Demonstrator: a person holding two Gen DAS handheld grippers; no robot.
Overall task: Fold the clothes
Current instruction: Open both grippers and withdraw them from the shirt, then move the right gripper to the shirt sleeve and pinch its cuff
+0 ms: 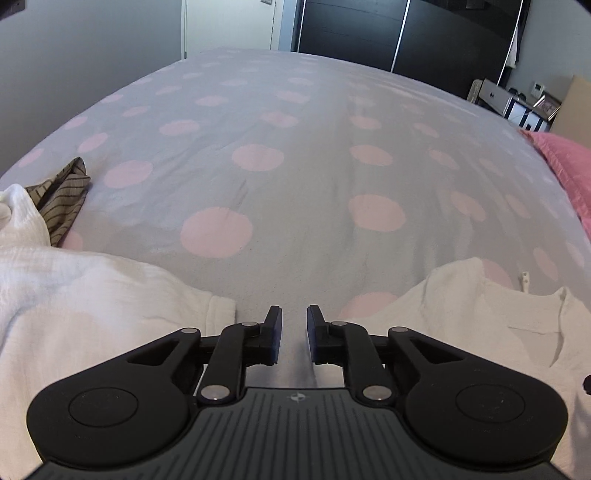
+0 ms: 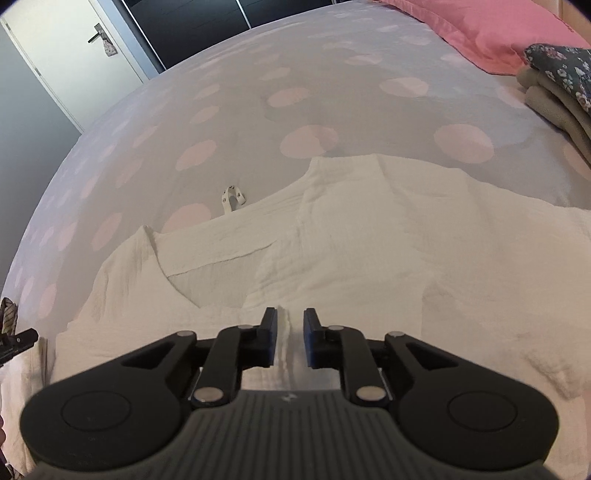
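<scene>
A white crinkled shirt (image 2: 369,240) lies spread on the dotted bedspread (image 2: 221,110), its neckline toward the left. My right gripper (image 2: 290,336) hovers low over the shirt's near part, open, with a raised crease of white cloth running between its fingers but not pinched. In the left wrist view, my left gripper (image 1: 294,332) is open over bare bedspread (image 1: 295,184), in a gap between the shirt's collar side (image 1: 480,332) and more white cloth (image 1: 92,295) on the left. Its tip also shows in the right wrist view, where the left gripper (image 2: 18,341) sits at the left edge.
A brown striped garment (image 1: 62,199) lies crumpled at the left. Folded clothes, a beige one (image 2: 554,107) under a dark floral one (image 2: 561,70), sit at the right by a pink pillow (image 2: 498,33). A small white strap (image 2: 232,197) lies beyond the collar. A door (image 2: 74,48) stands behind the bed.
</scene>
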